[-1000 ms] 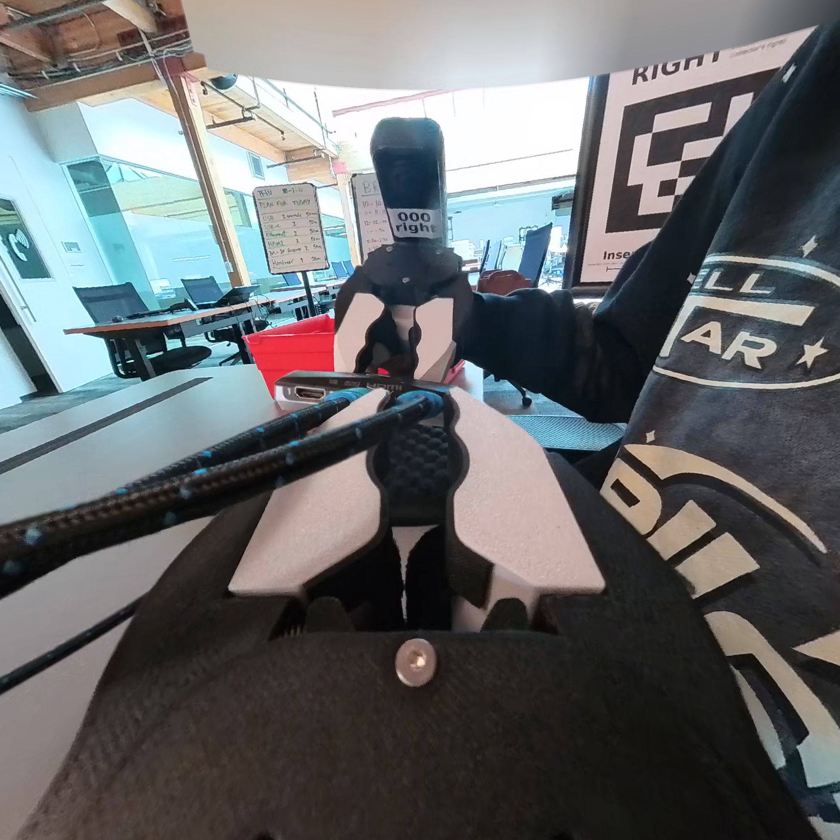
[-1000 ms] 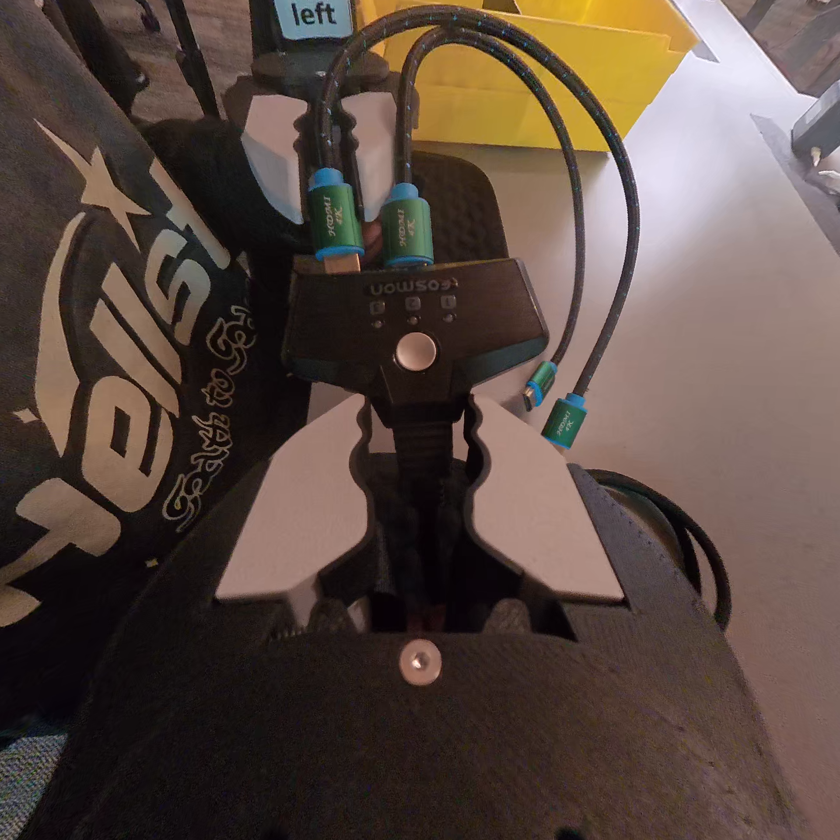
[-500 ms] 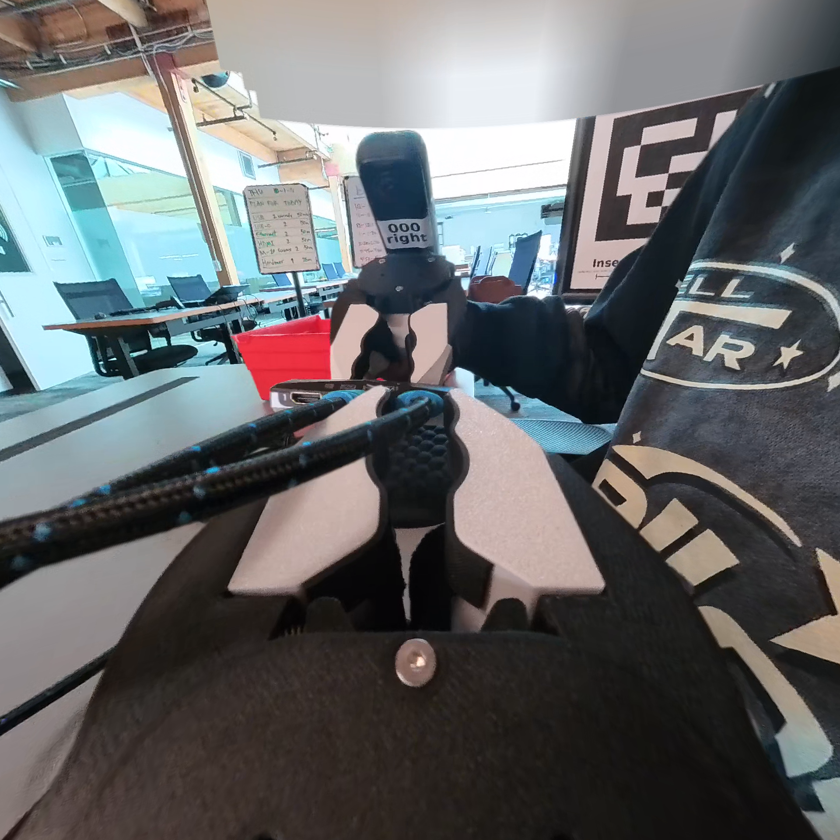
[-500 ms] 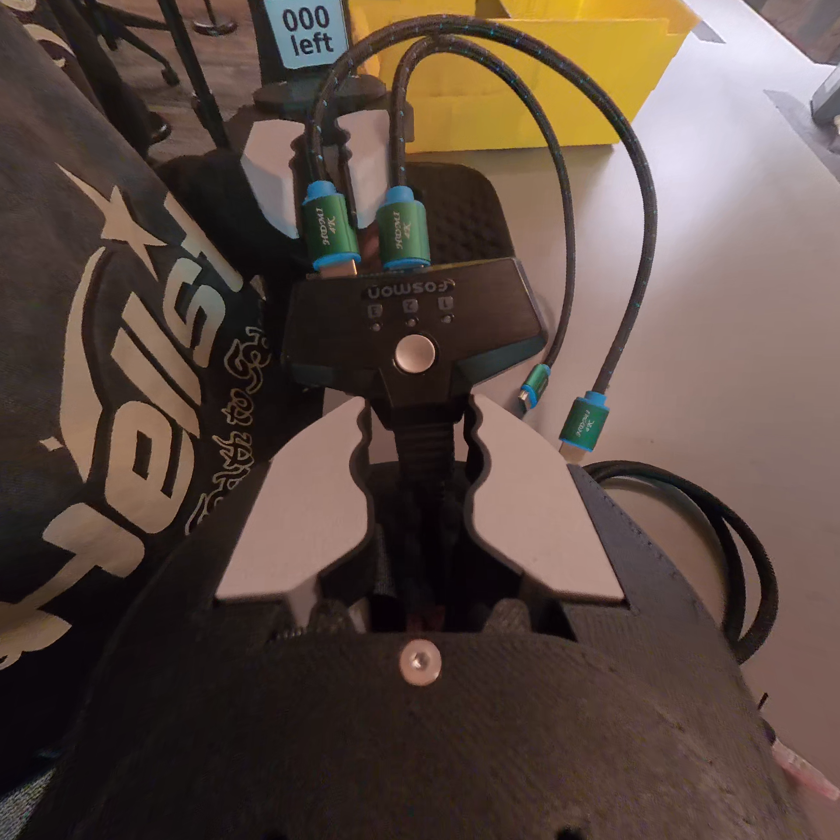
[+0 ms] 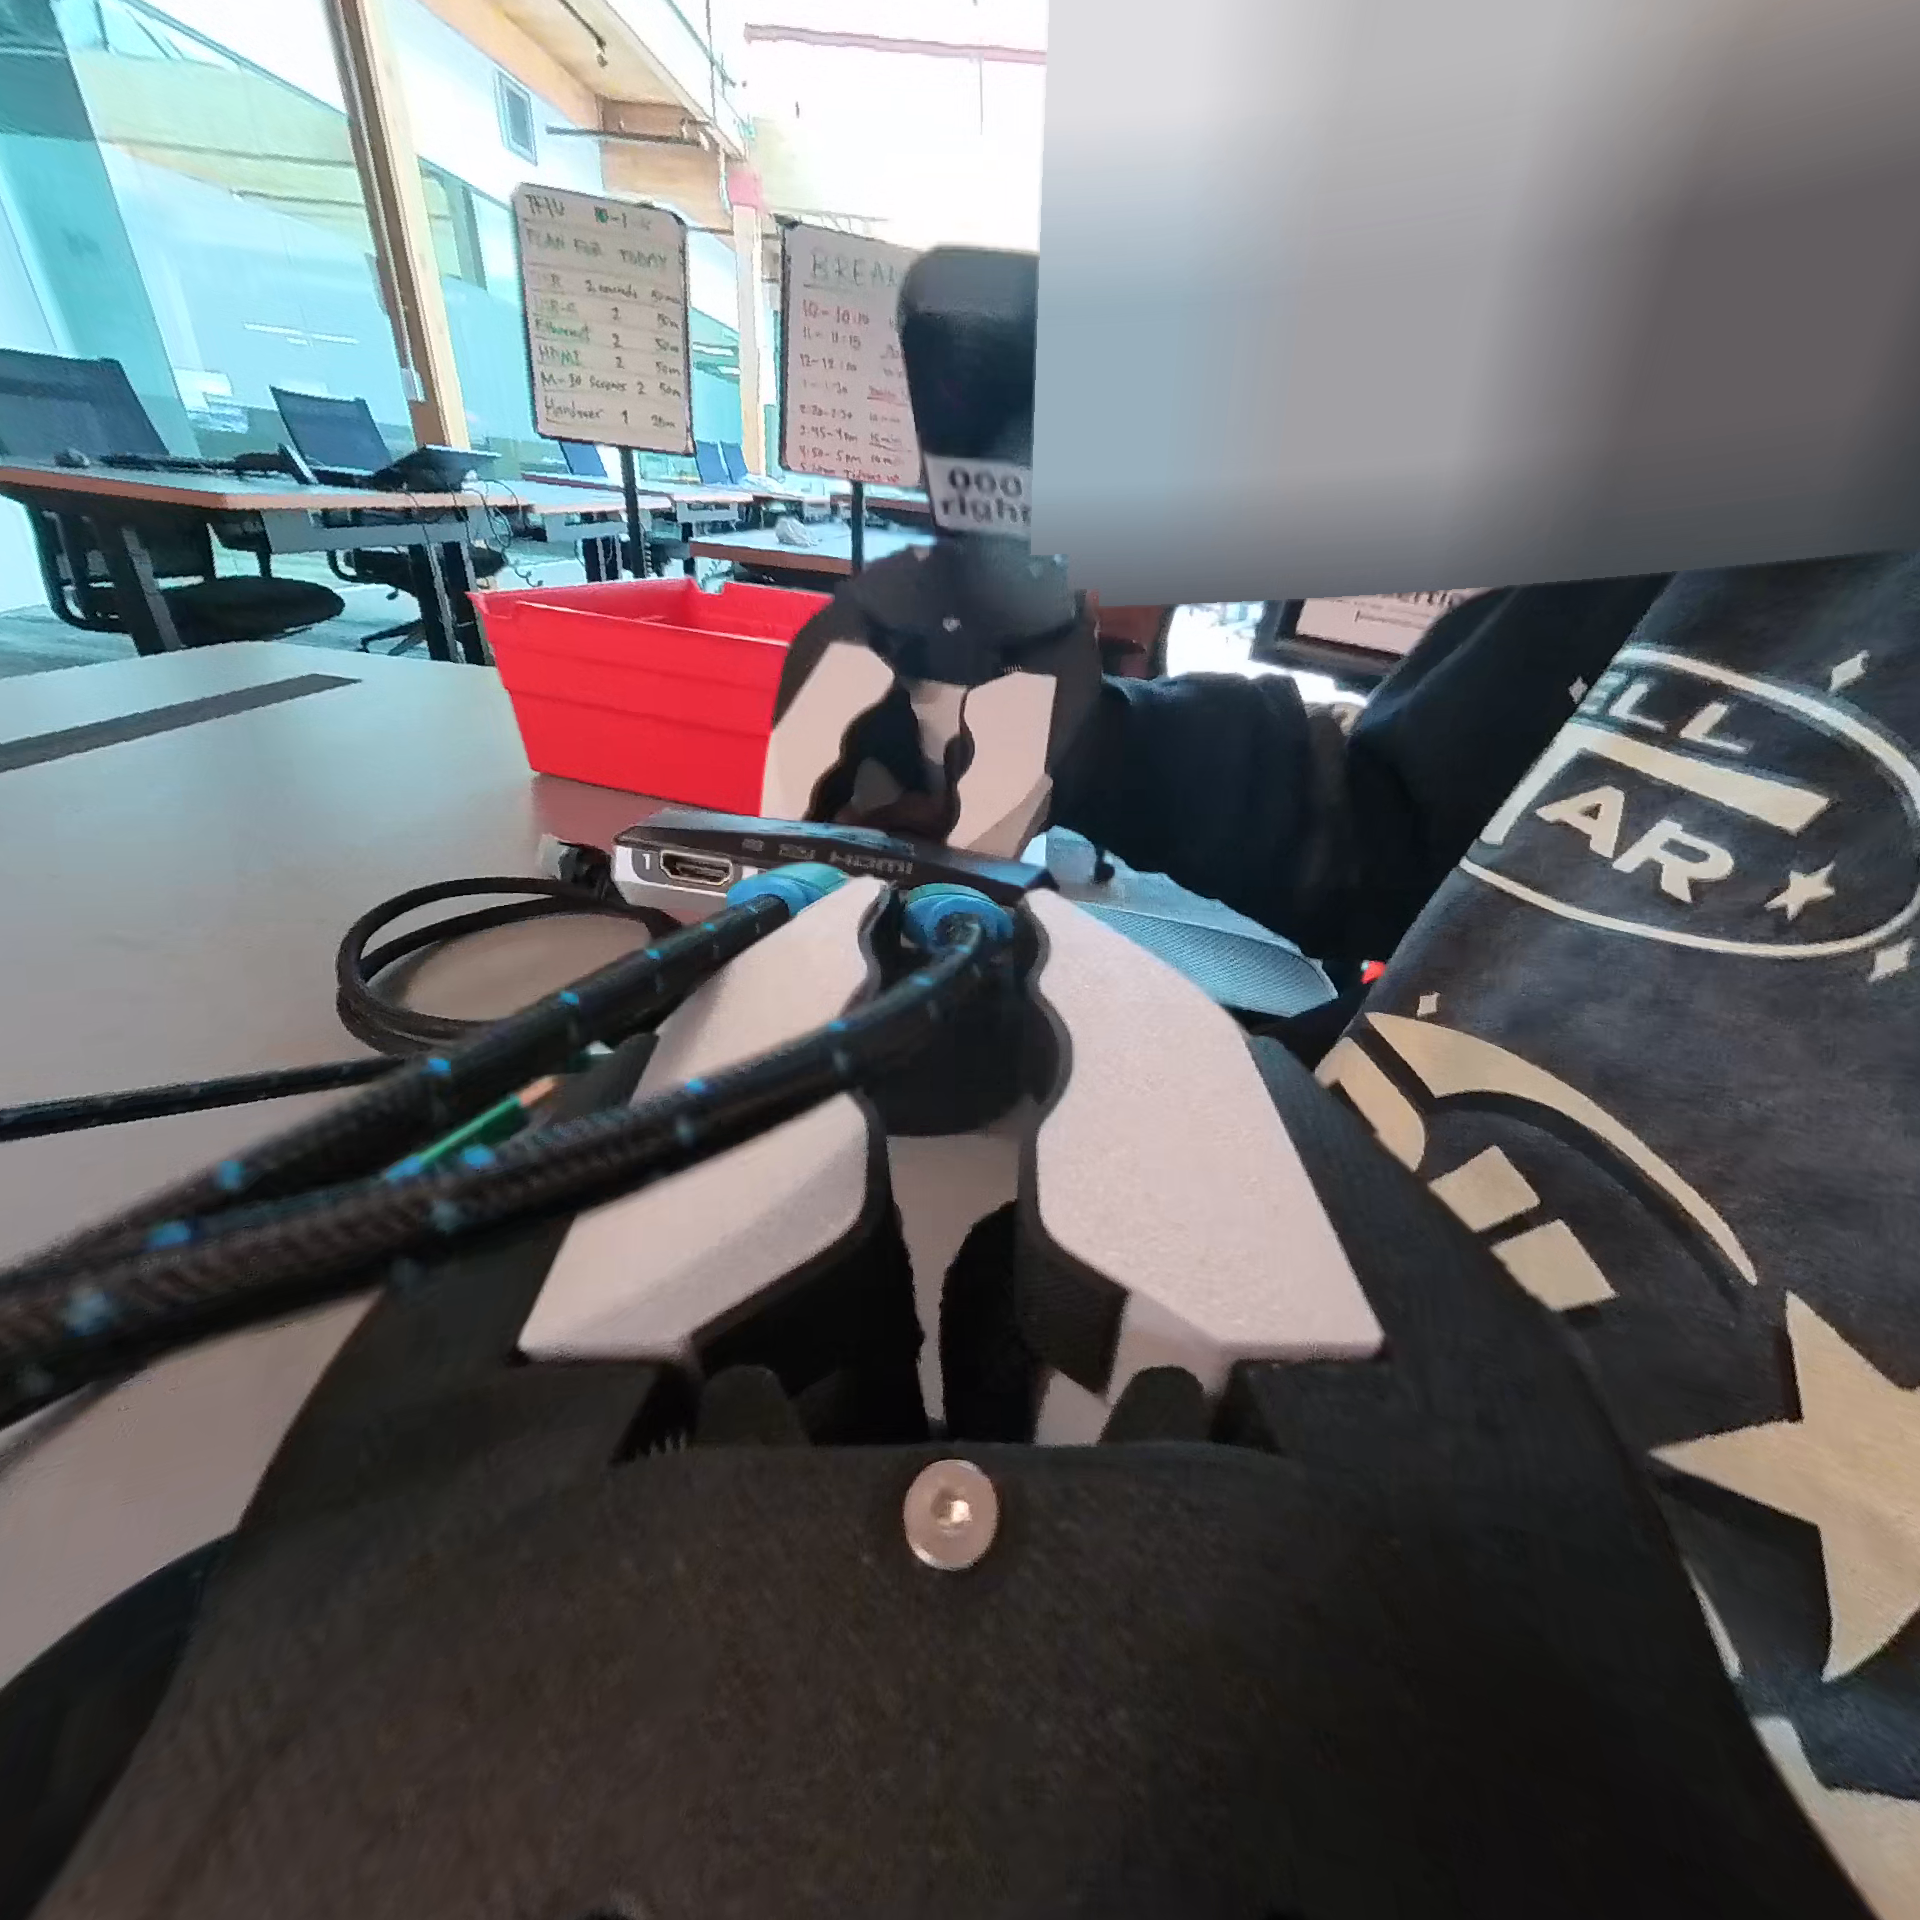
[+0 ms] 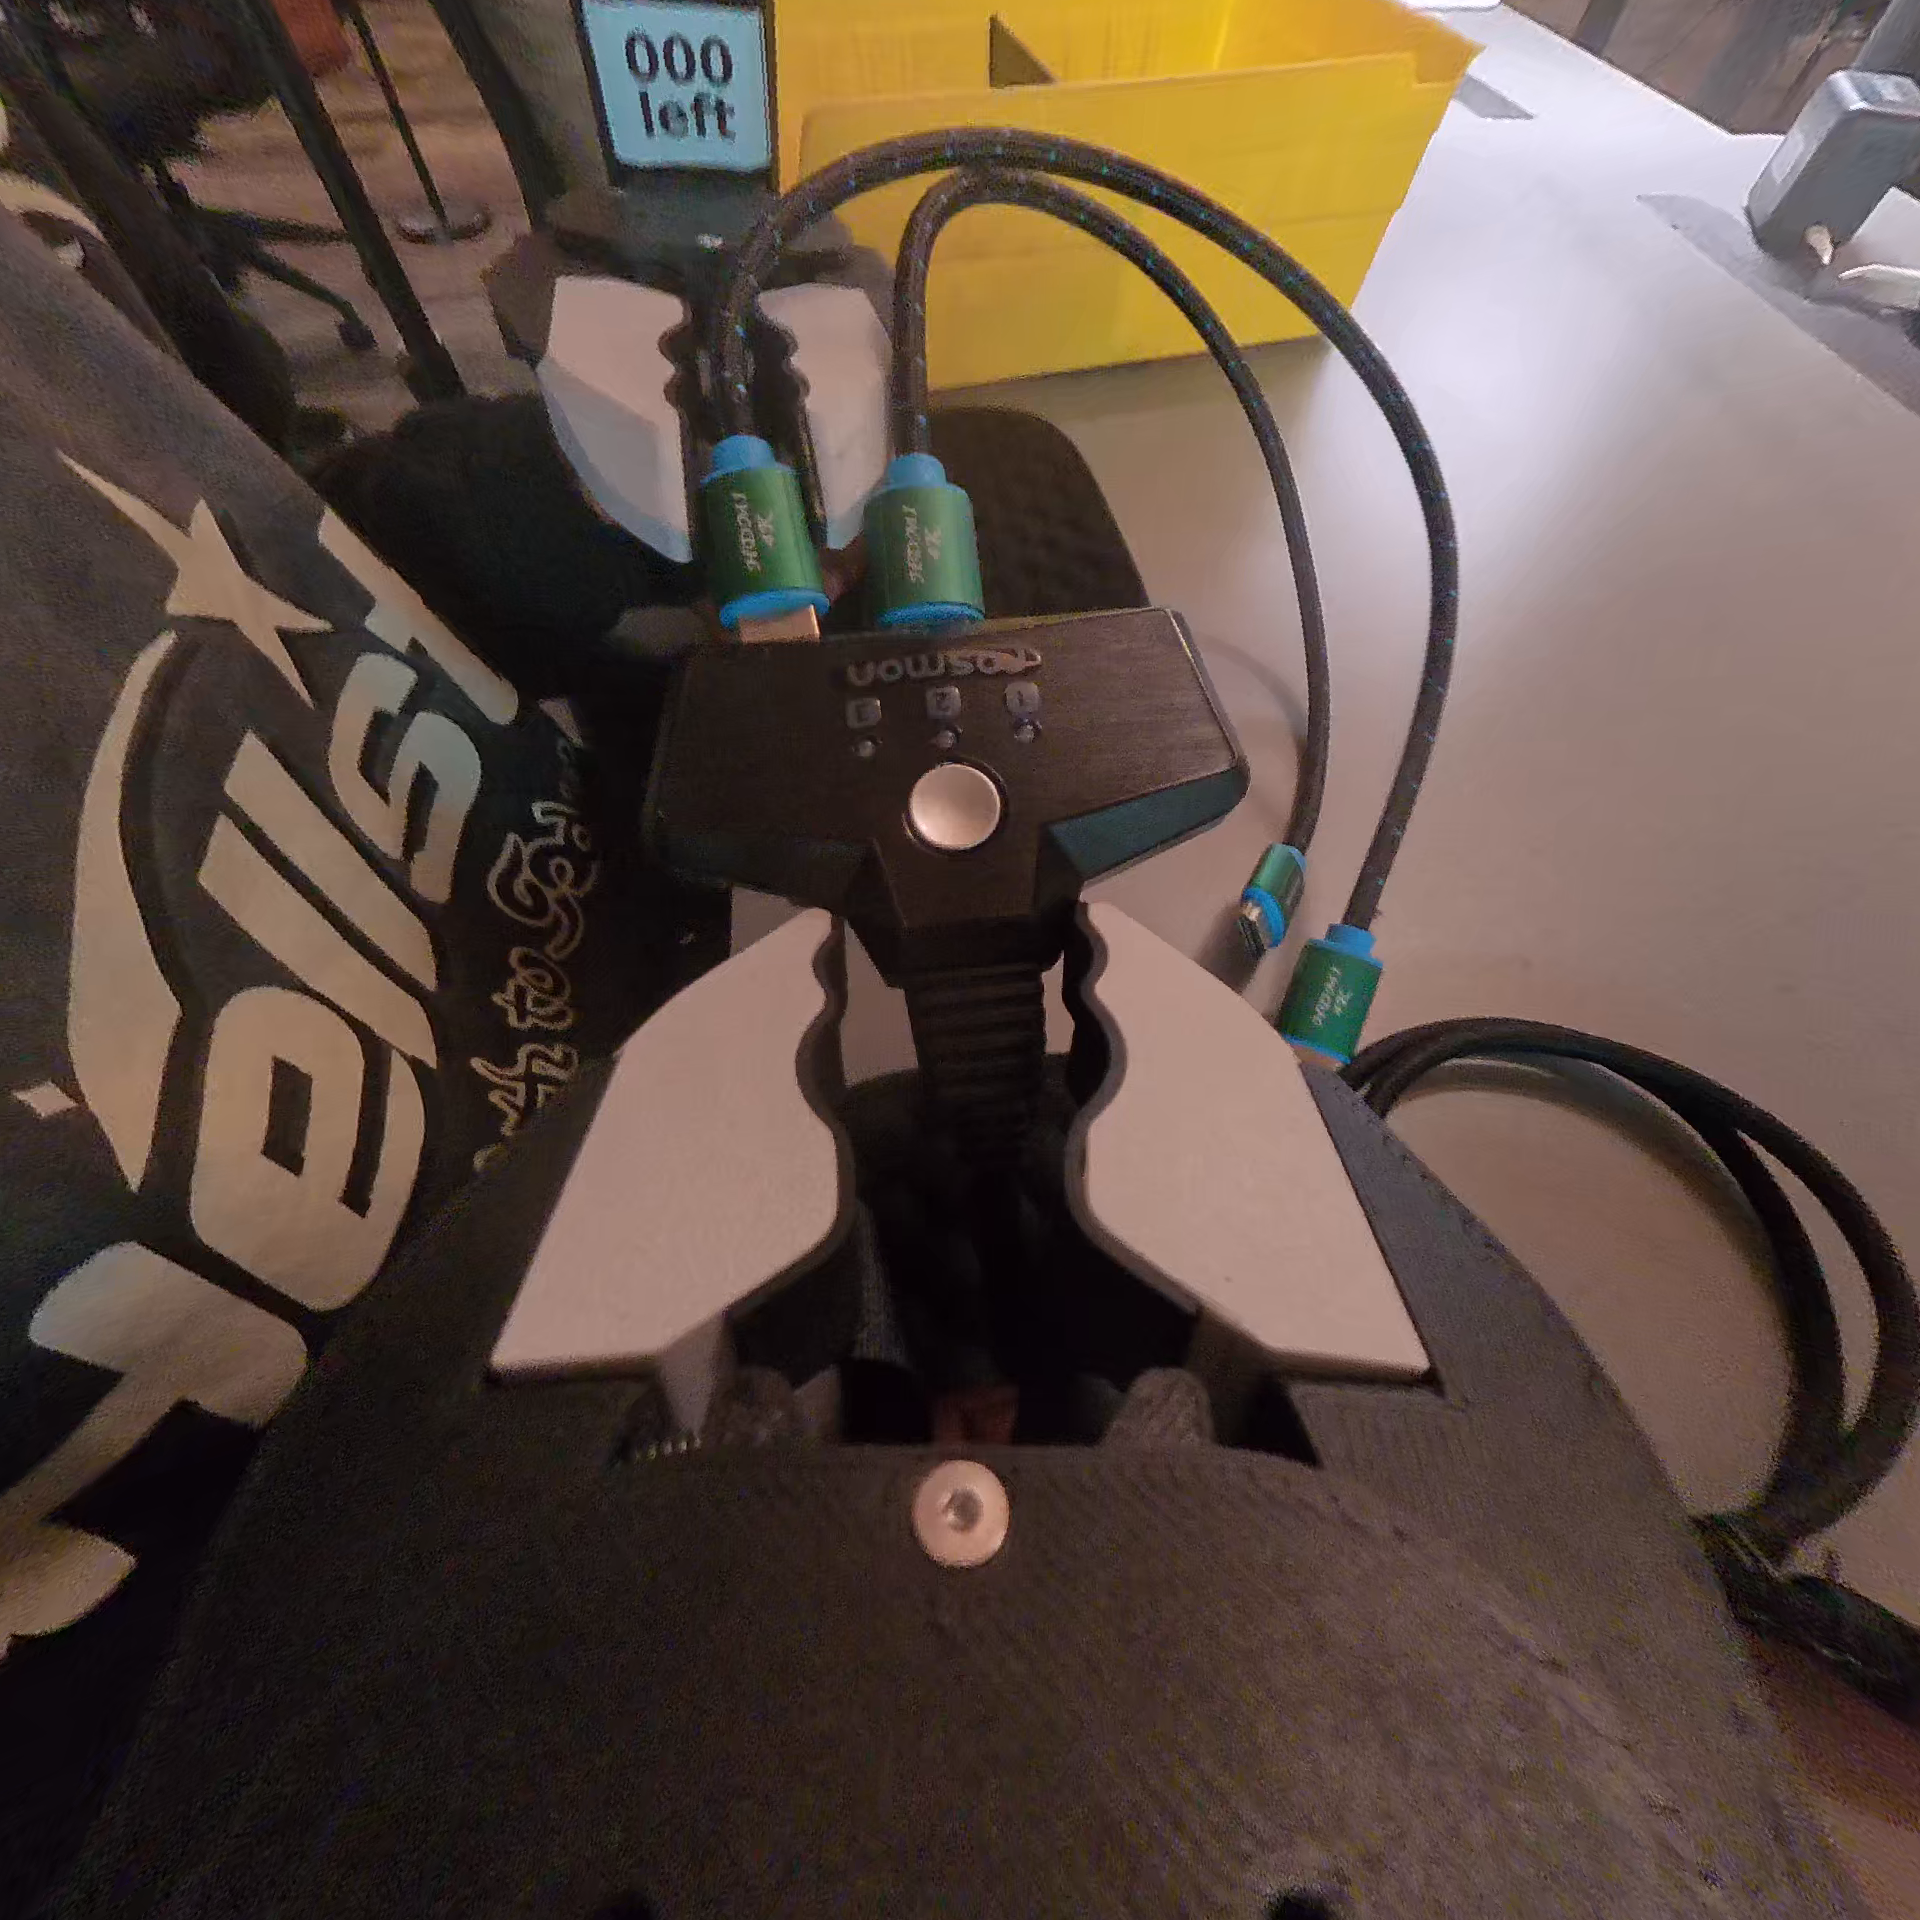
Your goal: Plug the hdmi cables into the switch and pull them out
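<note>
In the right wrist view my right gripper (image 6: 956, 935) is shut on the ribbed neck of the black HDMI switch (image 6: 945, 727) and holds it above the table. Two green-and-blue HDMI plugs meet its far edge. The middle plug (image 6: 920, 551) sits in its port. The left plug (image 6: 764, 551) shows its gold tip just outside the switch. My left gripper (image 6: 732, 384) is shut on that plug's braided cable just behind it. In the left wrist view my left gripper (image 5: 951, 935) grips the cable by its blue collar (image 5: 951, 920), right at the switch (image 5: 790, 857), with the right gripper (image 5: 940, 748) beyond.
Both cables loop over to free plugs (image 6: 1325, 997) hanging near the grey table (image 6: 1662, 623). A coiled black cable (image 6: 1766, 1143) lies on it. A yellow bin (image 6: 1143, 156) and a red bin (image 5: 644, 686) stand on the table. A person's dark printed shirt (image 6: 260, 831) is close by.
The left plug's gold tip shows more than half a second ago. Both grippers have tilted, so more of the table and the coiled cable show. The free plug ends have swung slightly.
</note>
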`<state>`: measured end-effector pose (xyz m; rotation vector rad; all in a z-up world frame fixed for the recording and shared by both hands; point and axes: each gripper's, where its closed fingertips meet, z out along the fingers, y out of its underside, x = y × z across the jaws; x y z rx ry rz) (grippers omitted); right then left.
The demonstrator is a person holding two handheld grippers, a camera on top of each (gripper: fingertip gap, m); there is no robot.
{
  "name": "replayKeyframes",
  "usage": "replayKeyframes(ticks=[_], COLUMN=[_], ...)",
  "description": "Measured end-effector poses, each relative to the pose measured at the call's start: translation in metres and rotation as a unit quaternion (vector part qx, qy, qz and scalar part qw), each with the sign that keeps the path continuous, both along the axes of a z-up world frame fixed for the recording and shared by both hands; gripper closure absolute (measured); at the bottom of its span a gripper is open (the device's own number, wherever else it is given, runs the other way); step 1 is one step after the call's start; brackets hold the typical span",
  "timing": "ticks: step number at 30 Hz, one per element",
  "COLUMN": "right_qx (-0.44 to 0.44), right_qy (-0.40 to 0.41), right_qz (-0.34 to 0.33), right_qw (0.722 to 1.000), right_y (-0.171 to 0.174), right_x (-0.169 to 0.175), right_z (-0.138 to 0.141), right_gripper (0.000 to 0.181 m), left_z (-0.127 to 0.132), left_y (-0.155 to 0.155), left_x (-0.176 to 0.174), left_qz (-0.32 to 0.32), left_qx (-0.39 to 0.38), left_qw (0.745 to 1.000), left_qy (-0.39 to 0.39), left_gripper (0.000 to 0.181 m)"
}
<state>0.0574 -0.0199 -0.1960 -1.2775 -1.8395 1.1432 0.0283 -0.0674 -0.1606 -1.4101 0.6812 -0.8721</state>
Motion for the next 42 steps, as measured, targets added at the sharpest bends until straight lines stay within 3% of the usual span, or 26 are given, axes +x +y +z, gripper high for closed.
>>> replayKeyframes(ticks=[6,13,31,42], right_qx=[-0.049,-0.063,-0.041,-0.025], right_qy=[0.016,0.027,0.028,0.022], right_qz=[-0.009,-0.013,-0.007,-0.012], right_qw=[0.999,0.998,0.999,0.999], right_y=[-0.002,0.001,-0.001,0.0], right_x=[-0.007,-0.007,-0.007,-0.003], right_z=[-0.007,-0.002,-0.003,-0.003], right_gripper=[0.142,0.142,0.142,0.142], left_z=[0.002,0.012,0.018,0.009], left_y=[0.006,0.005,0.004,0.001], left_x=[-0.007,-0.018,-0.023,-0.018], left_qz=[0.048,0.054,0.022,0.008], left_qx=[0.022,0.03,-0.001,-0.047], left_qw=[0.999,0.998,0.996,0.997], left_qy=[0.011,-0.03,-0.088,-0.067], left_gripper=[0.16,0.153,0.171,0.17])
